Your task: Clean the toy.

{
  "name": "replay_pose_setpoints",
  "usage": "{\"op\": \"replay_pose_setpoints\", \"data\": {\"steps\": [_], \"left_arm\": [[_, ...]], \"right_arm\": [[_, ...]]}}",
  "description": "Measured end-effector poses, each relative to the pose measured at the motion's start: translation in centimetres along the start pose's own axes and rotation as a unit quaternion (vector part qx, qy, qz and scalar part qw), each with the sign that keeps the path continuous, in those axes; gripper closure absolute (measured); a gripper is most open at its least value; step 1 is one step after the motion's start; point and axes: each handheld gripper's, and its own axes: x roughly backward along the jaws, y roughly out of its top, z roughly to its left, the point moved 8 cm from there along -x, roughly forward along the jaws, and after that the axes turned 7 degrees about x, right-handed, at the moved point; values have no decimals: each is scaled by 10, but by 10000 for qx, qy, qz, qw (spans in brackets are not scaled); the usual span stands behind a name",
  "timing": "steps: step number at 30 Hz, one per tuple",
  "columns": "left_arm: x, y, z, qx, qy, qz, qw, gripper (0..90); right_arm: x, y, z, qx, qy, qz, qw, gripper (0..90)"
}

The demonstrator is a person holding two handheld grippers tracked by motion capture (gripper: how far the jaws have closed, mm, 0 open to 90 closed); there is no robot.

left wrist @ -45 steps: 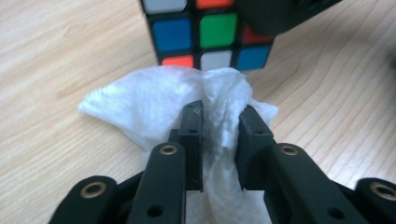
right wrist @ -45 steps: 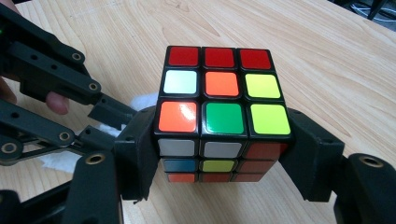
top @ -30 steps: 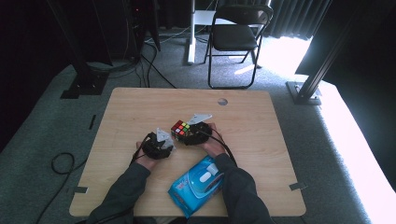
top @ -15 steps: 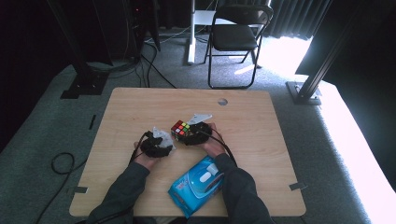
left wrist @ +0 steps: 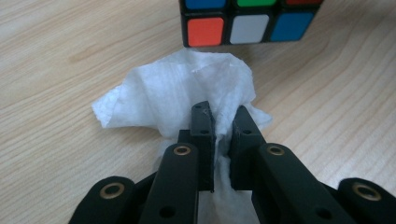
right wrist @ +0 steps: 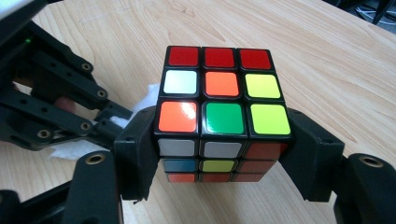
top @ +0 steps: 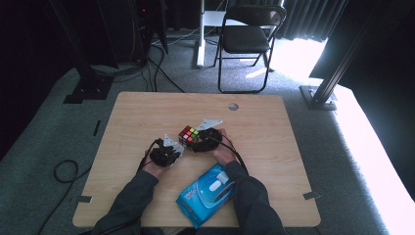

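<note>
A scrambled puzzle cube (right wrist: 219, 88) sits on the table with my right gripper (right wrist: 219, 144) shut on its two sides; from above the cube (top: 188, 134) lies at the table's middle, in front of the right gripper (top: 195, 141). My left gripper (left wrist: 223, 119) has just been closing and now pinches a crumpled white wipe (left wrist: 177, 93) that lies on the wood just short of the cube (left wrist: 247, 23). In the right gripper view the left gripper (right wrist: 112, 119) and the wipe (right wrist: 149, 95) sit right beside the cube's left face. From above, the left gripper (top: 166, 152) is left of the cube.
A blue pack of wipes (top: 210, 193) lies between the person's forearms near the front edge of the wooden table (top: 147, 112). A cable hole (top: 233, 106) sits at the back of the table. A folding chair (top: 249, 34) stands on the floor beyond it.
Both hands and the cube keep their places in the high view; no shift shows at that distance.
</note>
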Motion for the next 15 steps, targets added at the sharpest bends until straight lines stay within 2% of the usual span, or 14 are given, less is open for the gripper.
{"op": "replay_pose_setpoints", "data": {"steps": [9, 15], "left_arm": [[-3, 15, -11, -212, 79, -308, 9993, 836], [-1, 23, -9, -309, 213, -418, 9984, 837]], "right_arm": [[3, 3, 2, 26, 59, -65, 10000, 344], [7, 6, 2, -24, 85, -181, 9998, 344]]}}
